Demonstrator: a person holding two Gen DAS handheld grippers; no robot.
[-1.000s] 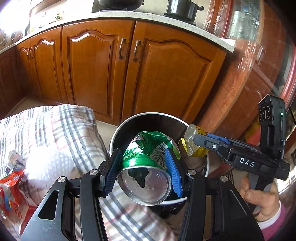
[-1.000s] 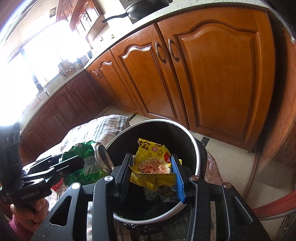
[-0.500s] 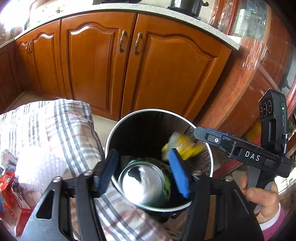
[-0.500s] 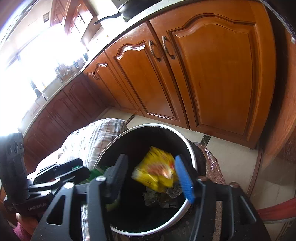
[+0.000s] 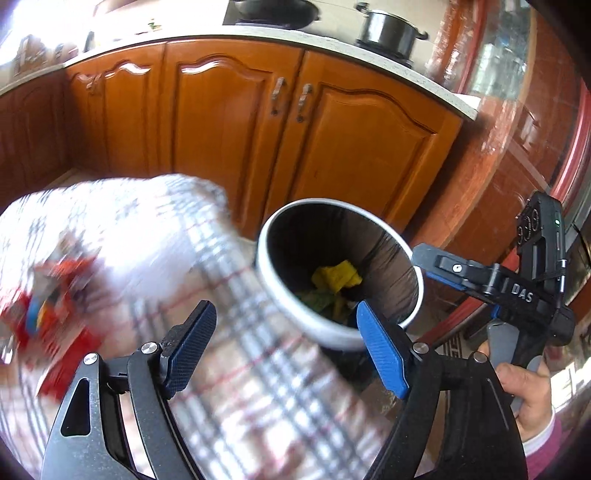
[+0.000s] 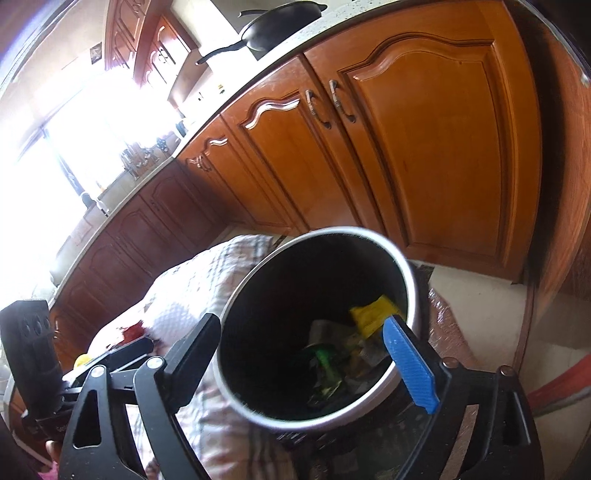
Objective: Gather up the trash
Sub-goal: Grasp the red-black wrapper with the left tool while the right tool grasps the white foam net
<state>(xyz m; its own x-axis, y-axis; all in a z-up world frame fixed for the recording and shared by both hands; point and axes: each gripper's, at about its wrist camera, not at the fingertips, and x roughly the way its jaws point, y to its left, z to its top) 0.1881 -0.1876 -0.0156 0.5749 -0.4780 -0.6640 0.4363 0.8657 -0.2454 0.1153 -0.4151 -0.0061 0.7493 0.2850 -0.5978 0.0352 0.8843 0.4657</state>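
Both claws, the left claw (image 5: pixel 284 347) and the right claw (image 6: pixel 310 354), are opening, nothing between their jaws. The yellow crinkled wrapper (image 6: pixel 373 314) and green crushed can (image 6: pixel 325 363) lie inside the round white-rimmed bin (image 5: pixel 334 338). Drop looks done; next, reach for the red wrappers (image 5: pixel 48 321) on the plaid-cloth surface (image 5: pixel 258 387).

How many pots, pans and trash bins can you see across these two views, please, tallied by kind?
Pot: 1
Pan: 1
Trash bin: 1
Total: 3
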